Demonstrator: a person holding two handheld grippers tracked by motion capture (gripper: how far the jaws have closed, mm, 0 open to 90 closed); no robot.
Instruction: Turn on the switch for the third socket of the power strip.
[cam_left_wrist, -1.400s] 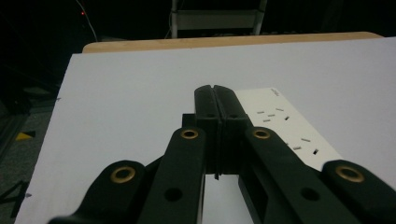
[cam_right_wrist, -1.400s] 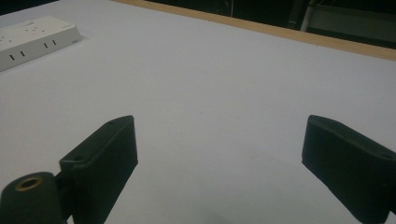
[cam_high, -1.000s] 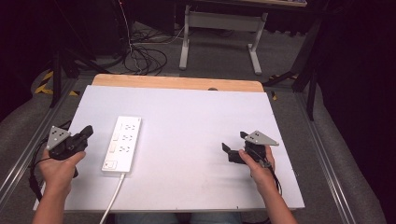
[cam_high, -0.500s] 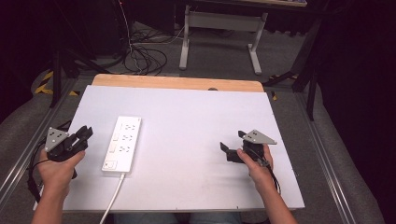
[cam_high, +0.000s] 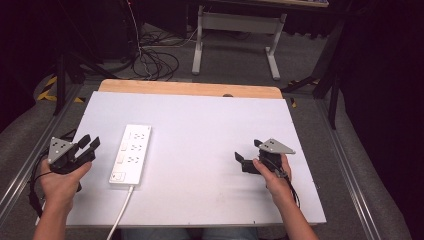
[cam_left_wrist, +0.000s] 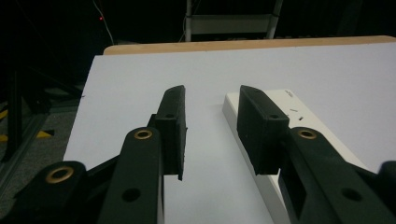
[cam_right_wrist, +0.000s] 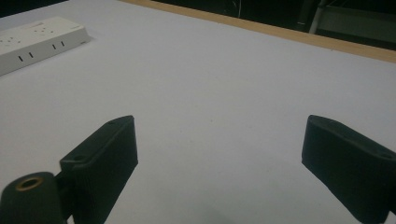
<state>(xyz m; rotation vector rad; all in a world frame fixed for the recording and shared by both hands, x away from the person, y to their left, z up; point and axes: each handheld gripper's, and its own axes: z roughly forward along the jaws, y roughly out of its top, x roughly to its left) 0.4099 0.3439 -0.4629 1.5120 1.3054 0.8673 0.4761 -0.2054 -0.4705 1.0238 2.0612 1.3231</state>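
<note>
Strip (cam_high: 131, 155) lies left of centre on table (cam_high: 210, 130), untouched. Your left gripper (cam_high: 89, 145), lower left, jaws just opening, narrow gap, nothing between. Your right gripper (cam_high: 247, 154), lower right, stands wide, empty.

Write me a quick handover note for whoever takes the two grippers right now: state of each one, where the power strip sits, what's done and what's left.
Left gripper: at the table's left edge, jaws partly apart and just been opening, nothing between them.
Right gripper: low over the white table near its right side, jaws wide open, empty.
Power strip: flat on the table beside the left gripper, apart from it, its cord running off the near edge.
Done: nothing visible yet; the strip is untouched.
Left: probably reach for the strip, most likely with the left gripper, which is nearest.
</note>
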